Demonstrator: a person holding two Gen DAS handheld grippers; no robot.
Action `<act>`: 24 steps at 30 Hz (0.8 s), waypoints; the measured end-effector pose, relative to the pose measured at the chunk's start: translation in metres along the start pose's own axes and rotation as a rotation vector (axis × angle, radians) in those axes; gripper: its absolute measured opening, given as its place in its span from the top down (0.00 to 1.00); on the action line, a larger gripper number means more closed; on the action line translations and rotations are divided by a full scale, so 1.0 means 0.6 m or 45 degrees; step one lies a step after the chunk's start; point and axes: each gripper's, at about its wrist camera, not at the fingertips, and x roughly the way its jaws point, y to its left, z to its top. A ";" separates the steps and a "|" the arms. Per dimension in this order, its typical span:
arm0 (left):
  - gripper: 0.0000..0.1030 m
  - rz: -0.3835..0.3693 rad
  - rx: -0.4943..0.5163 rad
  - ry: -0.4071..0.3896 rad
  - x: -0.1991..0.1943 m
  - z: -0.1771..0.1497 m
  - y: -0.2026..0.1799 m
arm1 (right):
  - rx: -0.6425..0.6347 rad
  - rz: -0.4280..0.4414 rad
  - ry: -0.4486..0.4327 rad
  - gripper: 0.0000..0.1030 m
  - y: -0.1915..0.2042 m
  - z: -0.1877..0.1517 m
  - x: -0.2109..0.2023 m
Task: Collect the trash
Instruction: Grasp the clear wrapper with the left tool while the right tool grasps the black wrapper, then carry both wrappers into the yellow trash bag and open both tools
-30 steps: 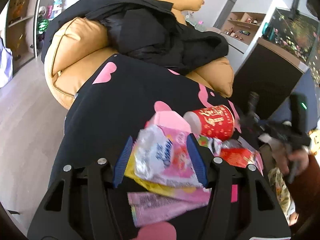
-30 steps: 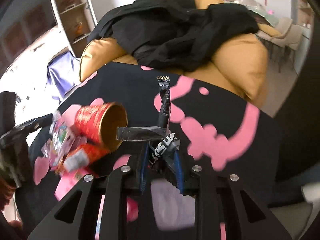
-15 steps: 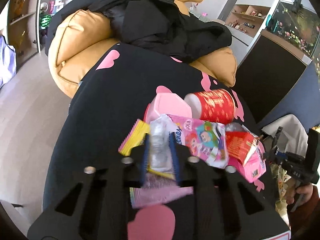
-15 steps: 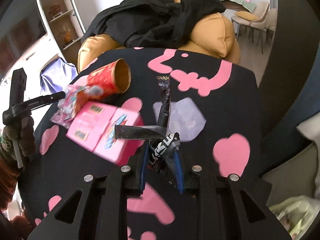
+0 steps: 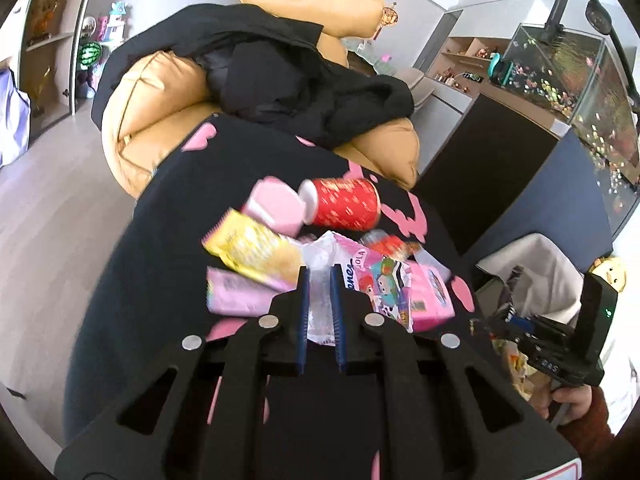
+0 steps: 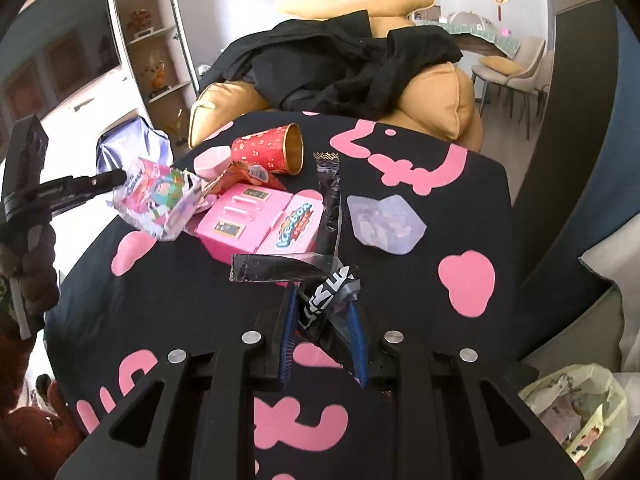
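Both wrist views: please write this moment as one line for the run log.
left gripper: shut on pink tissue pack, lifted | right gripper: shut on black wrappers | red cup, pink box: on table

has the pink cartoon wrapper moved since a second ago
Yes. The left hand-held gripper has pinched the pink cartoon wrapper and lifted it off the black tablecloth, away from the red paper cup.
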 end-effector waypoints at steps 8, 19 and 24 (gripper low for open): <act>0.90 -0.074 0.062 -0.024 -0.037 -0.009 -0.053 | 0.015 -0.061 -0.004 0.77 -0.016 -0.017 -0.033; 0.90 -0.189 0.193 -0.039 -0.058 -0.007 -0.155 | 0.099 -0.152 -0.124 0.77 -0.064 -0.046 -0.131; 0.90 -0.243 0.268 0.007 -0.037 -0.014 -0.223 | 0.127 -0.200 -0.183 0.77 -0.093 -0.064 -0.180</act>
